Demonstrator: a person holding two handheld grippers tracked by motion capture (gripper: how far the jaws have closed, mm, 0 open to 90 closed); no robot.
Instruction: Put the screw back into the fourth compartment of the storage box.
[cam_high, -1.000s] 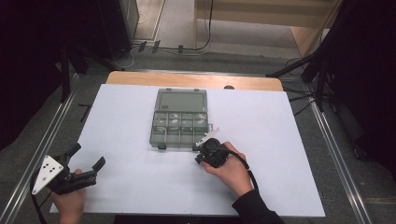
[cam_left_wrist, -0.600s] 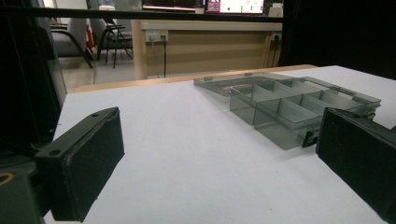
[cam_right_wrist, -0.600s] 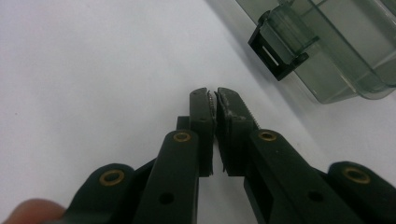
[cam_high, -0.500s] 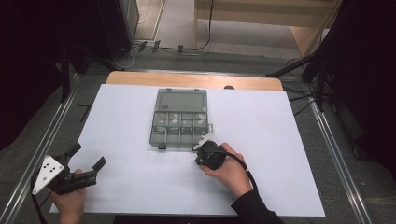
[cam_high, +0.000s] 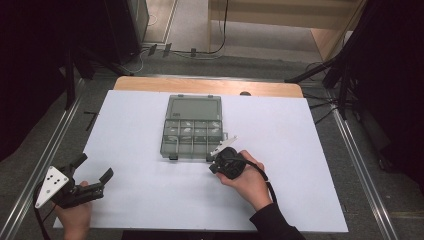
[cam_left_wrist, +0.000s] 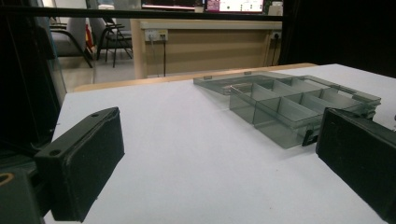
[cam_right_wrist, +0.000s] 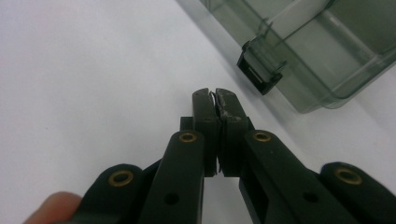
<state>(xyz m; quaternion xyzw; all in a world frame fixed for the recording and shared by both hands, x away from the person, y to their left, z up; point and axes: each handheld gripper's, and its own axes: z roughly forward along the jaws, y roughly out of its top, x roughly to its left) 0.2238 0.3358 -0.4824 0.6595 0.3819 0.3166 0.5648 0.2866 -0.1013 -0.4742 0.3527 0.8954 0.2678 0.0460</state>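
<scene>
A smoky clear compartment box (cam_high: 192, 135) lies open in the middle of the white table, its lid folded flat behind it. My right gripper (cam_high: 216, 167) is just off the box's front right corner, jaws shut. In the right gripper view the fingertips (cam_right_wrist: 214, 95) meet above the table, with a thin dark sliver at the very tips that I cannot identify. The box's black latch (cam_right_wrist: 259, 74) is a little beyond them. My left gripper (cam_high: 95, 168) rests at the table's front left, open and holding nothing, and the box (cam_left_wrist: 289, 107) lies well ahead of its jaws.
The white table top (cam_high: 300, 150) ends in a wooden strip (cam_high: 200, 86) at the back, with metal rails along both sides. Cables and dark stands sit on the floor beyond. Several box compartments hold small pale items (cam_high: 186, 131).
The right gripper has edged very slightly toward the table's front beside the box corner. The left gripper and the box have stayed where they were.
</scene>
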